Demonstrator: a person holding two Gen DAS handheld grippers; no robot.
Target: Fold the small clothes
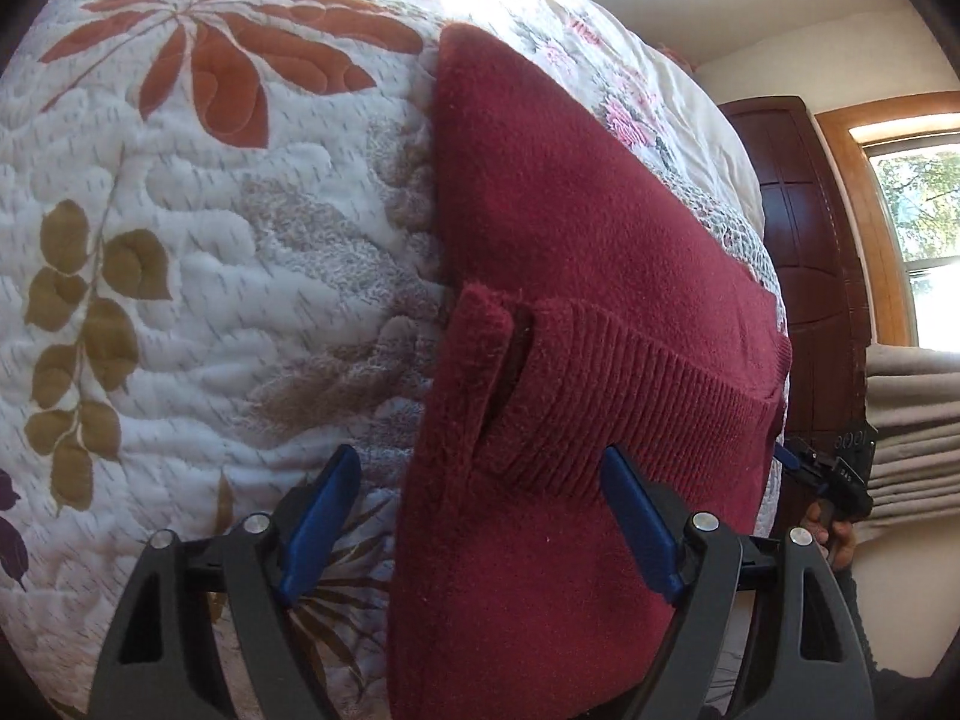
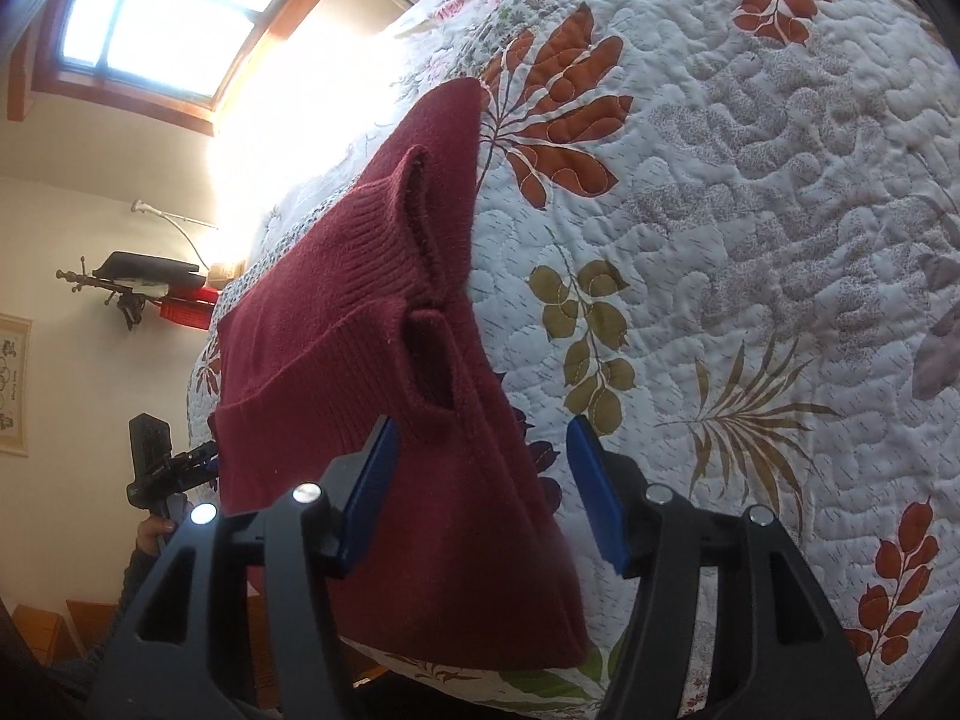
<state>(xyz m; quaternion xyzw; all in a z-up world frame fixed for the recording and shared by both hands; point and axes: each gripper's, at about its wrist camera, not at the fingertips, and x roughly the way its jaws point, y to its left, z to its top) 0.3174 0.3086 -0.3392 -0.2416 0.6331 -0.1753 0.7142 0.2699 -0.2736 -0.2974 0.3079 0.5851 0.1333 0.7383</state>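
Observation:
A dark red knit sweater (image 1: 570,276) lies on the quilted bedspread, sleeves folded over its body with ribbed cuffs showing. My left gripper (image 1: 486,516) is open, its blue pads straddling the sweater's near left edge. In the right wrist view the same sweater (image 2: 372,324) stretches away toward the upper left. My right gripper (image 2: 480,492) is open too, with the sweater's near right edge between its pads. Nothing is clamped. Each gripper shows small in the other's view: the right gripper (image 1: 834,468) past the sweater's far side, the left gripper (image 2: 174,462) beside a hand.
The white floral quilt (image 1: 198,252) covers the bed and spreads wide (image 2: 750,228) beside the sweater. A dark wooden cabinet (image 1: 804,240) and a window (image 1: 924,216) stand beyond the bed edge. Folded beige cloth (image 1: 912,420) is stacked at right. A window (image 2: 162,18) and wall shelf (image 2: 150,282) show.

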